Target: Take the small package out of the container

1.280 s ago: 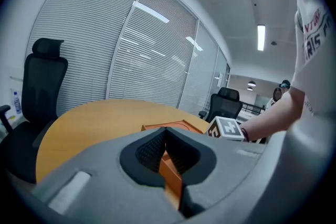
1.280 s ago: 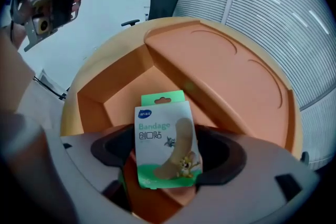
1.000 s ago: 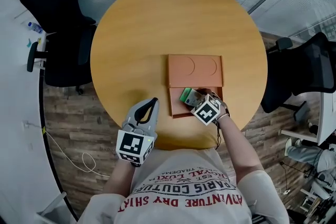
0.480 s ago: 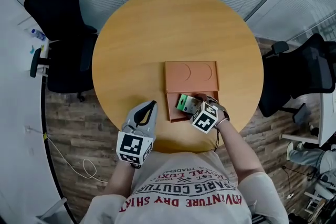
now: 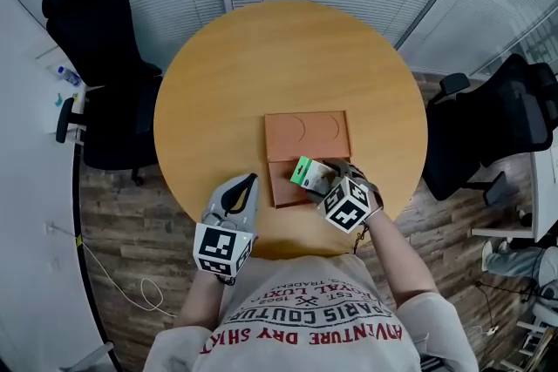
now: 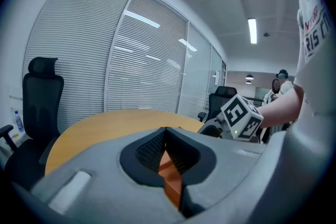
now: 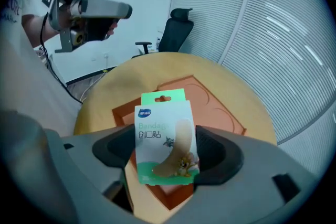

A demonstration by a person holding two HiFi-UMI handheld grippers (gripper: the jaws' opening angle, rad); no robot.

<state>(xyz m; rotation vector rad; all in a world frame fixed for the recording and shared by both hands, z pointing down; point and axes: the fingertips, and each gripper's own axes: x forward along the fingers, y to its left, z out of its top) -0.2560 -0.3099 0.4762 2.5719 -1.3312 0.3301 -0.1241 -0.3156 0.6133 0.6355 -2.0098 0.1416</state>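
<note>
A small white and green bandage package (image 7: 164, 140) sits between the jaws of my right gripper (image 7: 165, 152), which is shut on it. In the head view the package (image 5: 307, 172) hangs just above the near compartment of the orange container (image 5: 305, 135), with the right gripper (image 5: 324, 180) behind it. The container (image 7: 210, 105) lies below the package in the right gripper view. My left gripper (image 5: 240, 194) hovers over the table's near edge, left of the container, jaws shut and holding nothing; through its slit only a strip of the orange container (image 6: 169, 176) shows.
The round wooden table (image 5: 244, 83) carries only the container. Black office chairs stand at the left (image 5: 91, 57) and right (image 5: 497, 126). Blinds and glass walls lie beyond the table. A cable (image 5: 113, 270) runs over the floor at left.
My right gripper has lifted the package up and slightly left out of the container's near compartment. The head view has shifted; the left gripper has stayed put.
</note>
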